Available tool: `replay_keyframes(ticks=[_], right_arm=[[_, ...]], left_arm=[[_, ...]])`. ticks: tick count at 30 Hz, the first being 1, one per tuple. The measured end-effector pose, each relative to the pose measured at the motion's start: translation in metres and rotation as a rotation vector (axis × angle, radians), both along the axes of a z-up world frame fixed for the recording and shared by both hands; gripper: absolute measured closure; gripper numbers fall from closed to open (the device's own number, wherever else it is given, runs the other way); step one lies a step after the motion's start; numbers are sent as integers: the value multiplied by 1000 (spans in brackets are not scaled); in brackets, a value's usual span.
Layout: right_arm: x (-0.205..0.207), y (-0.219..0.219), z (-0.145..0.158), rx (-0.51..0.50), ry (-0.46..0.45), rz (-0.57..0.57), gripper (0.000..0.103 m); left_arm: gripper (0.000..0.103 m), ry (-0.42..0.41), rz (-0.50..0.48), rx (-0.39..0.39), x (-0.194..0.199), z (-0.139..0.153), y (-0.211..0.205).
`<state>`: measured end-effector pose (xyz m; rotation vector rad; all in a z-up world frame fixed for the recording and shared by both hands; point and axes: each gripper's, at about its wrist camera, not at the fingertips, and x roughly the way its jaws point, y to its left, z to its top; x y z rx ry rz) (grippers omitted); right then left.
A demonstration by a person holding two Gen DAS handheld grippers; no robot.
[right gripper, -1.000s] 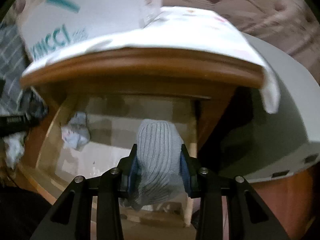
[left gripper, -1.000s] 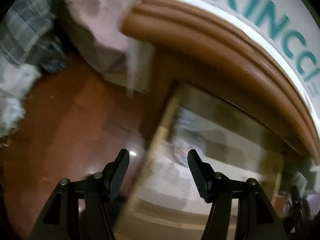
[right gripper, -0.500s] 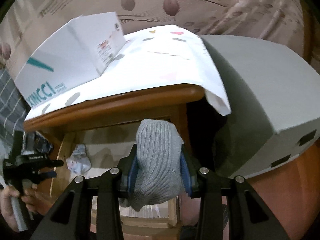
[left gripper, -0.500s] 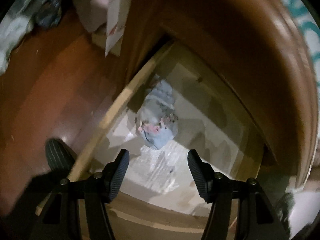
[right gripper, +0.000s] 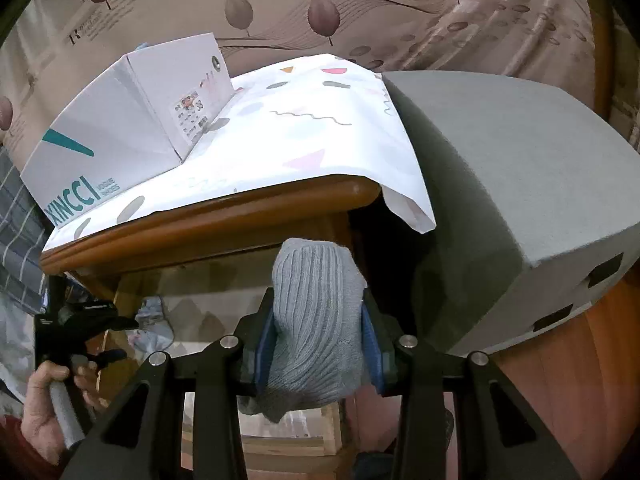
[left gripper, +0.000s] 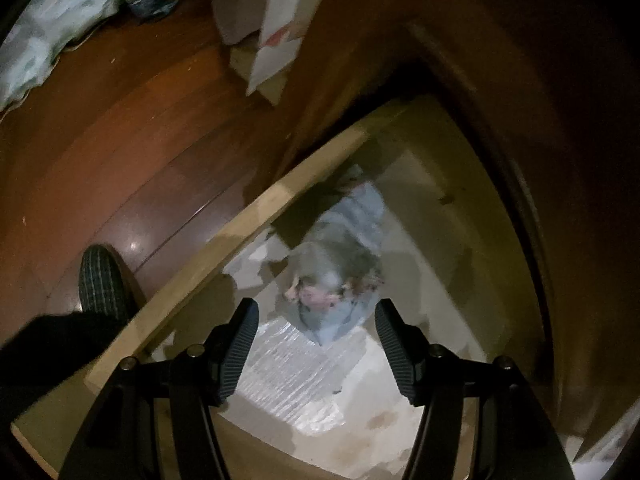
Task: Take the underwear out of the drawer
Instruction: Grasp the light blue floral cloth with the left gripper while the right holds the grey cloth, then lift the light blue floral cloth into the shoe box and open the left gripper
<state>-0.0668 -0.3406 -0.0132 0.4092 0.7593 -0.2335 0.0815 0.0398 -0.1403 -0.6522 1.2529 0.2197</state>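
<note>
The right gripper (right gripper: 318, 344) is clamped on ribbed grey knit underwear (right gripper: 316, 320). The left gripper (left gripper: 316, 344), jaws apart, hovers over the open wooden drawer (left gripper: 256, 216); crumpled pale-blue patterned underwear (left gripper: 340, 280) lies at its twelve o'clock.

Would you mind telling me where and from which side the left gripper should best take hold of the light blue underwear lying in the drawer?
Probably from straight above, on the raised, bunched middle of the underwear. It lies crumpled on the drawer floor near the left wall, so a side approach looks blocked. The left gripper is open above it and roughly lined up.
</note>
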Motion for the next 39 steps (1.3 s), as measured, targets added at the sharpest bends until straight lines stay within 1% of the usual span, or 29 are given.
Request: replay_keyframes(ticks=[5,9,13,17,20,25,26,27,28,31,33,36,39], right_arm=[[0,0,0,5,-4,10,68],[0,-2,-1,25,-6,15,68],[-1,-4,0,20,-9,4,68],[1,-5,-3,25,11,-6,68],[2,-3,-3,16,13,0,68],[3,0,-4,9,17,13,68],[3,0,-5,11,17,16,68],[4,1,-5,12,18,17,68],[4,1,-5,12,18,18,68],[5,1,-5,13,19,21,68],[5,1,-6,15,21,24,68],[6,1,-6,21,18,27,68],[7,3,-6,21,20,32,68]], left_arm=[[41,-15,64,-39,2,-7,-1],[41,-6,94,-35,10,-10,-5],[41,23,94,-24,16,-18,-10],[41,55,100,-16,22,-27,-13],[41,93,88,-11,28,-34,-17],[41,106,65,21,35,-34,-24],[43,111,53,32,37,-33,-25],[49,119,44,51,38,-33,-27],[61,125,33,67,39,-32,-29],[72,137,-4,59,43,-32,-34],[74,158,-27,62,44,-32,-35],[79,188,-77,83,46,-29,-37],[83,215,-134,125,50,-25,-41]])
